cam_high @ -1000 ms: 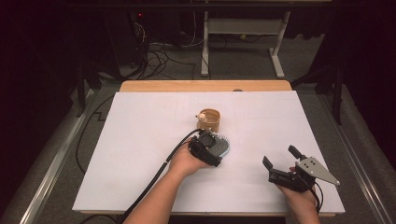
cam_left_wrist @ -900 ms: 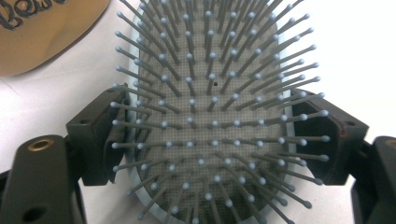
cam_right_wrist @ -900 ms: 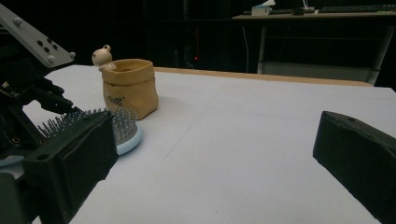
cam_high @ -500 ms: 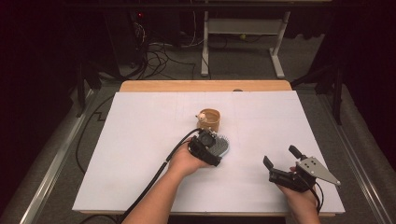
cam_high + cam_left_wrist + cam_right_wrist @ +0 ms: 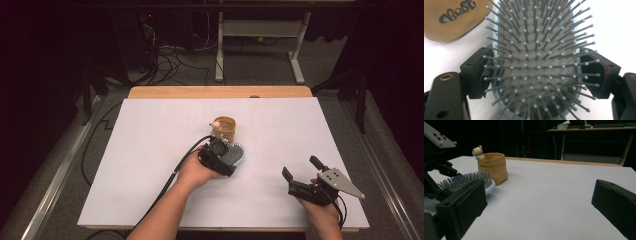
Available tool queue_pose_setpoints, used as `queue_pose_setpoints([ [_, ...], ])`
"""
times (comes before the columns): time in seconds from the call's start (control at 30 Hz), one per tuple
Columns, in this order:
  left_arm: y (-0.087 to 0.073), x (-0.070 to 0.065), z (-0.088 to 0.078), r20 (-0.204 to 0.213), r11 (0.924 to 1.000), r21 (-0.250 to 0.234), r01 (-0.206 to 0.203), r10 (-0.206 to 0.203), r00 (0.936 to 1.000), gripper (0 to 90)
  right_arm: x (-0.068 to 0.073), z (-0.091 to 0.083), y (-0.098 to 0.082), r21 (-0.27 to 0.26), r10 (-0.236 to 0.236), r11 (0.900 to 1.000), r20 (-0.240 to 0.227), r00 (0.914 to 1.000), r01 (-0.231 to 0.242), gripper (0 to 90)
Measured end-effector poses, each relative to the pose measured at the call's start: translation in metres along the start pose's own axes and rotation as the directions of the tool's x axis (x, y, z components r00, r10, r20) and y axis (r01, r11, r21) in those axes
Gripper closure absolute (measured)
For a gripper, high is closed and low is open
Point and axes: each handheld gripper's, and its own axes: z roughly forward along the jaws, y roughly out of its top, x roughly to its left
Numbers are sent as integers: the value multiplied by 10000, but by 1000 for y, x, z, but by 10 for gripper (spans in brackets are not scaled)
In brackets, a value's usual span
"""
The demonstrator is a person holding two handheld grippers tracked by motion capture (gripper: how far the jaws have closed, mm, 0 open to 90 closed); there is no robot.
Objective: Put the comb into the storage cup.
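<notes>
White sheet [image 5: 150,165] over wood table [image 5: 220,92]; dark rm, cables [image 5: 170,55] behind.

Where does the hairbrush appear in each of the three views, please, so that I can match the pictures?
High view: the hairbrush lies at table centre, just ahead of the left gripper.
Left gripper view: its bristled pad sits mid-frame, between the black fingers.
Right gripper view: at the left edge, bristles up.
Shared landmark: the tan pouch right beside the brush.

White bench [image 5: 150,165] lies bare left and right; the tan pouch [image 5: 226,131] stands just beyond the hairbrush [image 5: 234,155], blocking passage forward there.
</notes>
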Motion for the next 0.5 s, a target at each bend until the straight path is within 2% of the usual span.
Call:
queue_pose_setpoints([
  [0.23, 0, 2, -7, 152, 9998, -135, 161, -159, 9998, 209, 0, 0, 0, -6, 7, 10000, 2, 10000, -7, 3],
  [0.33, -2, 4, -11, 173, 9997, -226, 93, -89, 9998, 209, 0, 0, 0, -4, 12, 10000, 9, 10000, -12, 4],
  [0.5, -4, 9, -20, 258, 9985, -523, 146, -133, 9996, 208, 1, 0, 0, -7, -3, 10000, 23, 10000, 3, 4],
])
